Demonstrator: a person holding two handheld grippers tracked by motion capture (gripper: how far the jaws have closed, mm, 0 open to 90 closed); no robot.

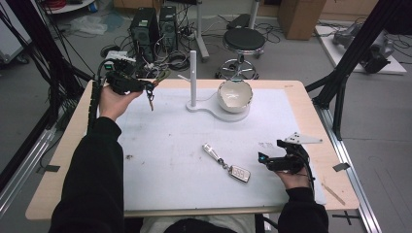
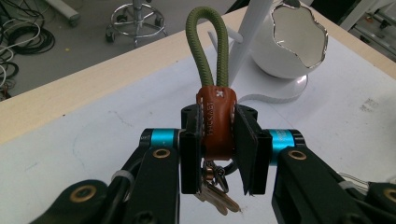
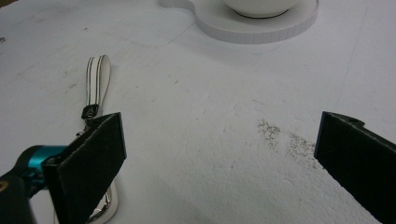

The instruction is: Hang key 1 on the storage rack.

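Observation:
My left gripper [image 1: 147,89] [image 2: 217,161] is lifted above the table's far left corner, shut on a keychain [image 1: 151,98]. Its jaws press the brown leather tab [image 2: 215,122]; the green cord loop [image 2: 208,46] sticks up past them and the keys [image 2: 217,196] hang below. Ahead stands a white post [image 1: 193,77] [image 2: 246,39] on a white base [image 1: 209,108], with a white bowl [image 1: 235,95] [image 2: 299,39] beside it. My right gripper [image 1: 266,159] [image 3: 219,158] rests open at the near right. Just to its left, a car key fob [image 1: 240,173] on a white strap [image 1: 211,151] [image 3: 97,79] lies flat.
A white mat [image 1: 165,141] covers most of the wooden table [image 1: 73,145]. A short peg [image 1: 183,77] juts from the post's left side. Beyond the far edge are a round stool [image 1: 244,41] and computer towers [image 1: 153,29]. Black frame struts [image 1: 340,82] flank the table.

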